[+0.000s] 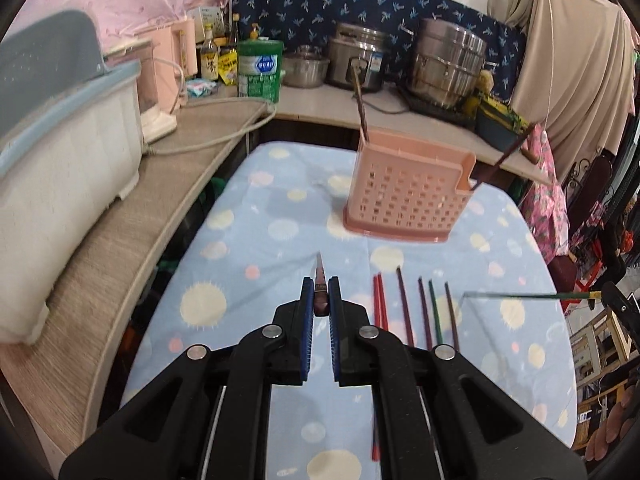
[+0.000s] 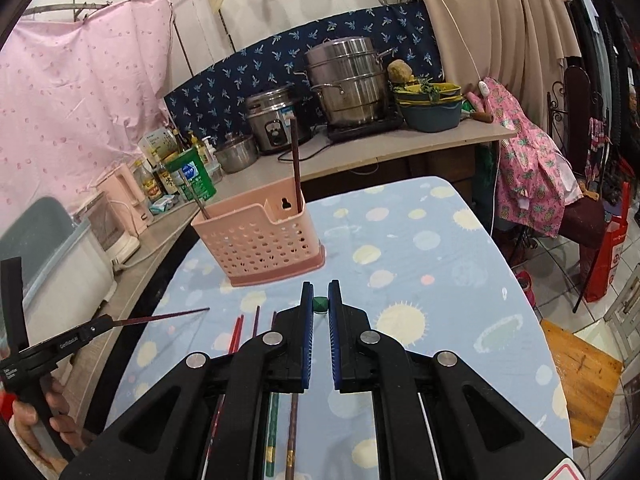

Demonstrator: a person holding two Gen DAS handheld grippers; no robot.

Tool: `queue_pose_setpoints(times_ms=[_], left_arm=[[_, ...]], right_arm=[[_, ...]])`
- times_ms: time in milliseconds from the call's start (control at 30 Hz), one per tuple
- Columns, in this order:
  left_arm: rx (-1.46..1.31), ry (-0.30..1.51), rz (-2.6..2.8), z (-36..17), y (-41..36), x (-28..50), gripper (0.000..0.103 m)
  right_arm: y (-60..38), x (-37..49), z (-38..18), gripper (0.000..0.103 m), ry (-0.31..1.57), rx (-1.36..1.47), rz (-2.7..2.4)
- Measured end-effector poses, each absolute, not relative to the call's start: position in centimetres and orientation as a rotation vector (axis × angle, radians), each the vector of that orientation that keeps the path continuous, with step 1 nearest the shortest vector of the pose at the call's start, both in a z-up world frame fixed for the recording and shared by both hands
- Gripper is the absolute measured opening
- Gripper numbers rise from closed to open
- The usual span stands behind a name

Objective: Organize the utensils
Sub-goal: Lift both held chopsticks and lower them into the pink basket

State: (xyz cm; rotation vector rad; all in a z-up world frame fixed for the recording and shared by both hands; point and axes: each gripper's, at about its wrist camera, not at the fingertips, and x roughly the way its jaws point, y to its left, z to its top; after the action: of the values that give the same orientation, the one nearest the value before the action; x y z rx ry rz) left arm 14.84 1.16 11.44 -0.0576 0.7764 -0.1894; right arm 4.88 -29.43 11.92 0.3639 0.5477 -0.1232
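A pink perforated utensil holder [image 1: 408,196] stands on the blue dotted tablecloth [image 1: 280,232], with two dark chopsticks standing in it; it also shows in the right wrist view [image 2: 264,236]. My left gripper [image 1: 321,298] is shut on a dark purple chopstick [image 1: 321,280] that points toward the holder. My right gripper [image 2: 320,304] is shut on a green chopstick [image 2: 320,305], seen end-on; in the left wrist view that chopstick [image 1: 520,295] lies level at the right. Several red, purple and green chopsticks [image 1: 416,308] lie in a row on the cloth.
A counter at the back carries steel pots [image 1: 448,68], a rice cooker [image 1: 356,60], a green canister [image 1: 260,68] and bottles. A white and blue dish box [image 1: 60,128] and a pink kettle [image 1: 180,56] stand at the left. A chair with pink cloth [image 2: 536,168] stands at the right.
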Motion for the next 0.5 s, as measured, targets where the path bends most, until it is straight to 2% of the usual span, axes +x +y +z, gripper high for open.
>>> queue_pose_setpoints(times_ms=[500], left_arm=[[-0.121, 0.638, -0.263, 21.6, -0.2, 20.0, 0.007]], right_arm=[[-30.8, 10.2, 19.2, 0.007, 0.425, 0.424, -0.044]])
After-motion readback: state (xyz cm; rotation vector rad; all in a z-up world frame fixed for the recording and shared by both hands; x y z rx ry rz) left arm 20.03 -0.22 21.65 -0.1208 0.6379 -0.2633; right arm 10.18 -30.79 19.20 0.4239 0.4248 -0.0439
